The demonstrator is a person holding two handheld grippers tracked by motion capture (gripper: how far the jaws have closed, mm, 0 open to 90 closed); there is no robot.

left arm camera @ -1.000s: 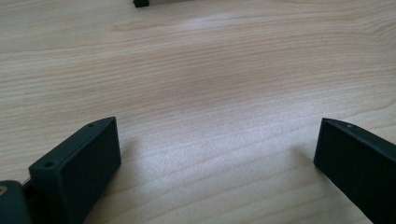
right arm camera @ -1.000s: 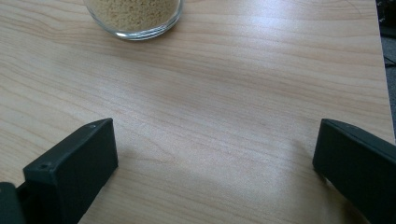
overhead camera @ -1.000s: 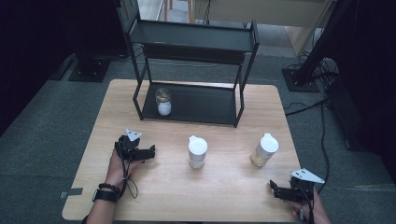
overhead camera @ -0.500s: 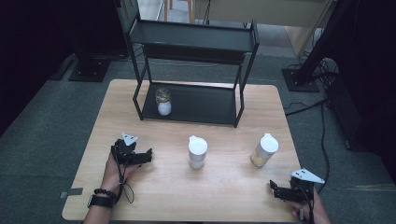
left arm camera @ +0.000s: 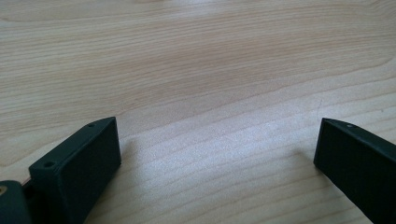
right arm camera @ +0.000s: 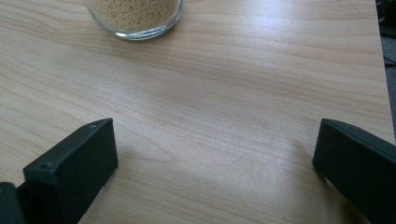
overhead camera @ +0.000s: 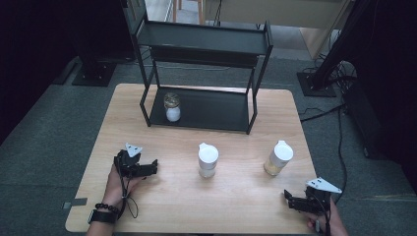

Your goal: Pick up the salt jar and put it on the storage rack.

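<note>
In the left gripper view, the 2 black jaws of the left gripper stand wide apart with nothing but bare wooden table between them. The right gripper is spread just as wide in its own view, also grasping nothing, and ahead of its jaws, well apart from them, stands the base of a glass jar filled with fine yellowish grains. From the high view, the left gripper rests low over the table's front left part, held by the person's left hand, which wears a dark beaded bracelet and a watch at the wrist. The right gripper sits near the front right corner in the right hand. The grain jar carries a white lid and stands between that gripper and the table's middle, toward the right. A 2nd jar with a white lid stands at the table's centre, between the 2 grippers and apart from both; its contents are pale but hard to tell. At the back stands a black 2-tier metal shelf. On its lower tier, at the left end, is a 3rd jar, partly full of something white.
</note>
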